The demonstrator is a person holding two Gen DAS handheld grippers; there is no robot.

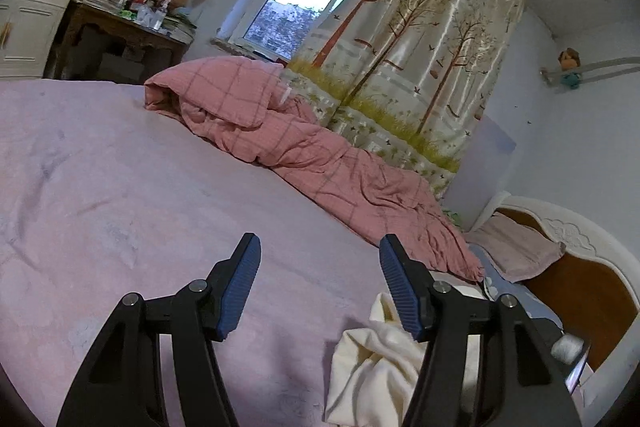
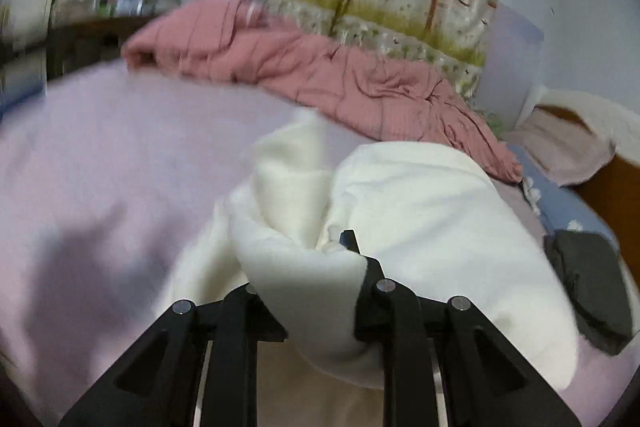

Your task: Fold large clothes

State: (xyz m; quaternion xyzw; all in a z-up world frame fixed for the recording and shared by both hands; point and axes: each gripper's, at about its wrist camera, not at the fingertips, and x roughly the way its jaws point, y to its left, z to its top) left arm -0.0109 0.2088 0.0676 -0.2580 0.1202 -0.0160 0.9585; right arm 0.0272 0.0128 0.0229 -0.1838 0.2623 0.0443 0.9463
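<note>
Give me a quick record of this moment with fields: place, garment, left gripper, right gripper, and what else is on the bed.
place: bed with a pink sheet
garment: cream garment, bunched, not yet folded
left gripper: open, nothing between its fingers, the garment lies beside it
right gripper: shut on a bunch of the garment
also on bed: rumpled pink checked quilt by the tree-print curtain; a dark cloth near the headboard side

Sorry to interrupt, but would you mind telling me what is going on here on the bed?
A person is handling a cream garment on the pink bed sheet with two handheld grippers. The right gripper is closed on a bunch of the fabric. The left gripper is open and empty beside the garment. No fold is visible yet.
</note>
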